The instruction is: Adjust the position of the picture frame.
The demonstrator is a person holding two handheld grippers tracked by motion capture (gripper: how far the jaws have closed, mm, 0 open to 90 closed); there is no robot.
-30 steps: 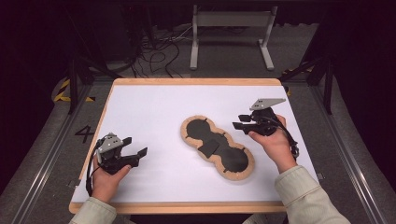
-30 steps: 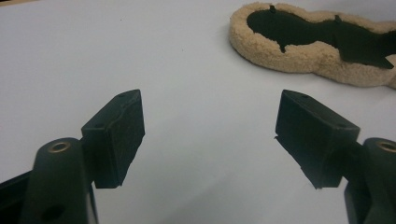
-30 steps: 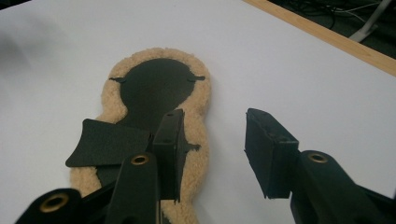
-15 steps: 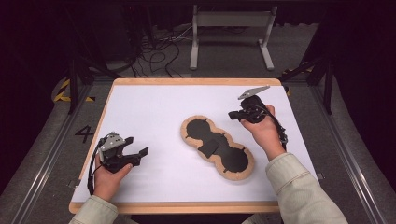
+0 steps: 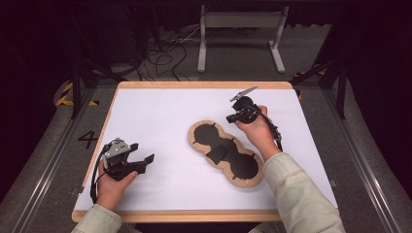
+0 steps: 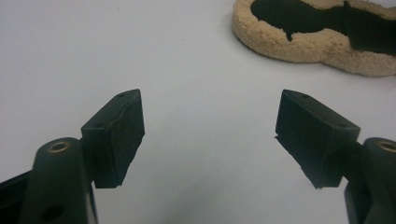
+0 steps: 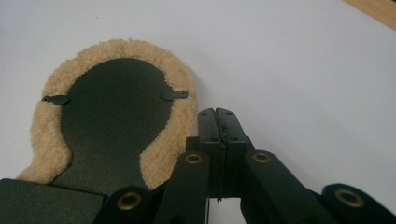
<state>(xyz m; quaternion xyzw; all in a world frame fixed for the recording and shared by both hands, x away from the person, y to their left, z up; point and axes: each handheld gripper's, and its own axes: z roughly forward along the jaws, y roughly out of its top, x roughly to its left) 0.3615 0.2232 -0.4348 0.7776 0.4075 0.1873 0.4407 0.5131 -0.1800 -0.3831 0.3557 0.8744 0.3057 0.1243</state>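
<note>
**Currently: Right Hand-Held Gripper Closed Beside the Fleece Pad**

Centrally on the white table we find the fleece pad, a peanut-shaped piece with a tan fleece border and a black inner face turned up. It lies flat and unlifted.

We see the right hand-held gripper at the pad's far end, its jaws pressed together on nothing, the tips just beside the fleece border.

We see the left hand-held gripper well apart from the pad, jaws wide and empty.

We judge the work barely begun: no grasp exists yet; handling of the pad remains.
</note>
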